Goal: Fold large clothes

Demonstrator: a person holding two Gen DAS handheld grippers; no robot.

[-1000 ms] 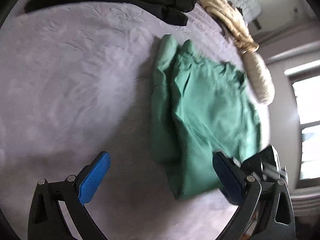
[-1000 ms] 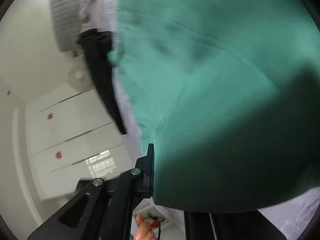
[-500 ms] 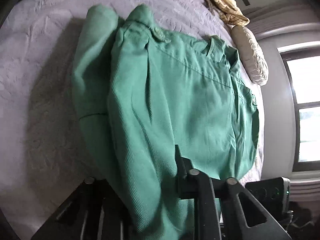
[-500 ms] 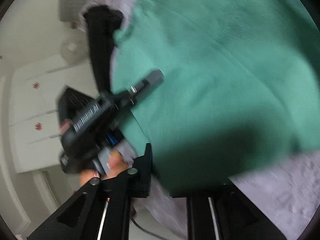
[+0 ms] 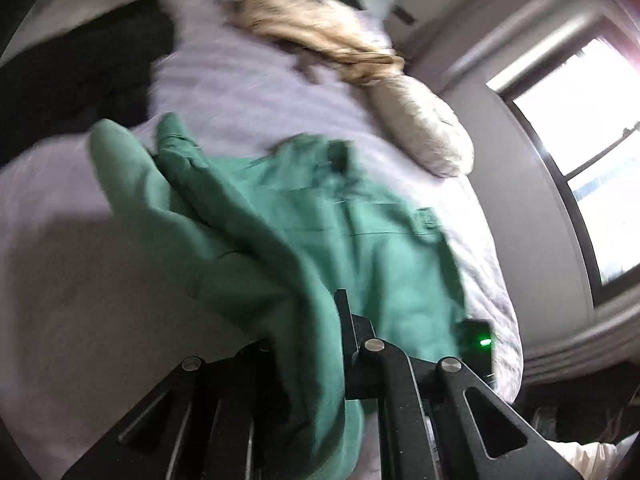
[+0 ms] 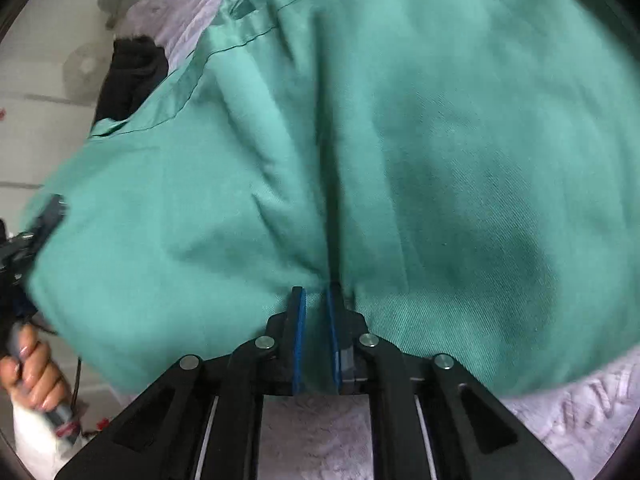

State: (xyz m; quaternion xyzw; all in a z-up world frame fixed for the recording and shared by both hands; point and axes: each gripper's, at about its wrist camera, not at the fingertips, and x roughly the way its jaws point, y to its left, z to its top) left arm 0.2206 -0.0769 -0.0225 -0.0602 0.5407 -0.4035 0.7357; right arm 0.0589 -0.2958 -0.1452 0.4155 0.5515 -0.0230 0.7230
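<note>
A large green garment (image 5: 312,236) lies on the lilac bedspread (image 5: 248,92). My left gripper (image 5: 320,320) is shut on its near edge, and the cloth drapes over and hides the left finger. In the right wrist view the green garment (image 6: 400,140) fills the frame. My right gripper (image 6: 317,300) is shut on a pinched fold of its near edge between the blue pads (image 6: 298,340). The left gripper (image 6: 36,236) and the hand holding it show at the left edge of that view.
Dark clothes (image 5: 80,76) lie at the far left of the bed. A beige knit garment (image 5: 320,44) and a cream pillow (image 5: 420,132) lie at the far side. A window (image 5: 592,140) is to the right. White cupboards (image 6: 32,120) stand left.
My left gripper went from open above the bed to shut on the garment's edge, then lifted and tilted. My right gripper has regripped a fold in the middle of the near edge.
</note>
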